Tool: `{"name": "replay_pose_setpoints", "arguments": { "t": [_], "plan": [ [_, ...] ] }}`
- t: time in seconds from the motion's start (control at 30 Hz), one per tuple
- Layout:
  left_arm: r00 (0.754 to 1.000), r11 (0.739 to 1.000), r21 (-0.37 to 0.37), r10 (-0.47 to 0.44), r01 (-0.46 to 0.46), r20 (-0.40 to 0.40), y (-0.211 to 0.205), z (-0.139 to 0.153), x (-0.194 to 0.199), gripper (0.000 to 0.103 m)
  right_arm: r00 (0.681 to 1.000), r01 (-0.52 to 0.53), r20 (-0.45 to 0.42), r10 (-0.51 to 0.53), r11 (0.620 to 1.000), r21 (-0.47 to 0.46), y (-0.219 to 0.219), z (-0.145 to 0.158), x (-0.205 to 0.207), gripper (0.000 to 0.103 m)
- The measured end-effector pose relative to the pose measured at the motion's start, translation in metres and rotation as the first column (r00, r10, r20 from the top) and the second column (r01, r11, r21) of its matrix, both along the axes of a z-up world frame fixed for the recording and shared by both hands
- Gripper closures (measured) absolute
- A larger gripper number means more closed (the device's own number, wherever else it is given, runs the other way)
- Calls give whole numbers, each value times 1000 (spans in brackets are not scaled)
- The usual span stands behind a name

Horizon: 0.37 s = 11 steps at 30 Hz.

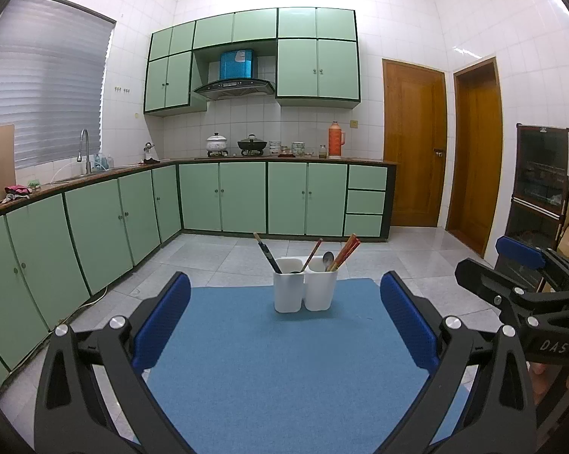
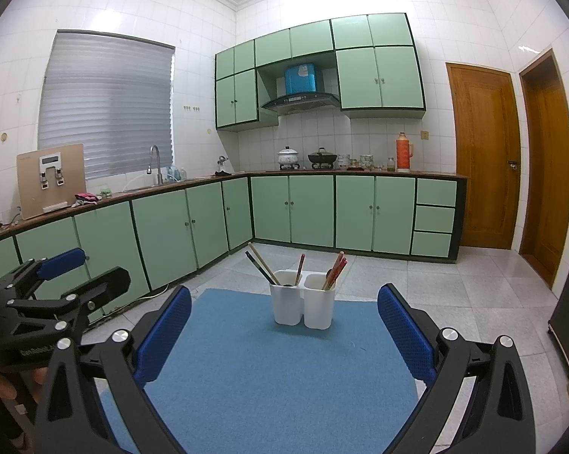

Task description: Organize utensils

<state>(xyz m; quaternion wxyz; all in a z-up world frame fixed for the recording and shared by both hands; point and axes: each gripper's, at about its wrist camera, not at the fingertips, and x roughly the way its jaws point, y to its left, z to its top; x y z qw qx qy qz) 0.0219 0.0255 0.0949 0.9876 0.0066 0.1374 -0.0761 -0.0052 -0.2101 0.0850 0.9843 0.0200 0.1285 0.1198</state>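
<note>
Both tools (image 1: 284,321) (image 2: 284,325) hover level, spread wide, above the mat (image 1: 269,359).

utensil ends hidden inside white holder (image 1: 305,289) | spoon (image 1: 328,259) handle hidden in right cup | blue mat (image 1: 265,359) near edge cut off by frame bottom | stovetop jars (image 1: 303,149) too small to ID | right gripper (image 1: 511,261) partly cut at frame edge
</note>
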Motion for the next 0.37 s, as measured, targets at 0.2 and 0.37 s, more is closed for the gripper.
{"name": "replay_pose_setpoints", "arguments": {
  "t": [0.2, 0.37],
  "plan": [
    [1000, 1000, -3, -5, 5, -3, -4, -1, 0, 6, 1000, 1, -1, -1, 1000, 0, 0, 0, 0, 6],
    [1000, 1000, -5, -2, 2, -6, -5, -1, 1, 6, 1000, 0, 0, 0, 1000, 1, 0, -2, 0, 6]
  ]
}}
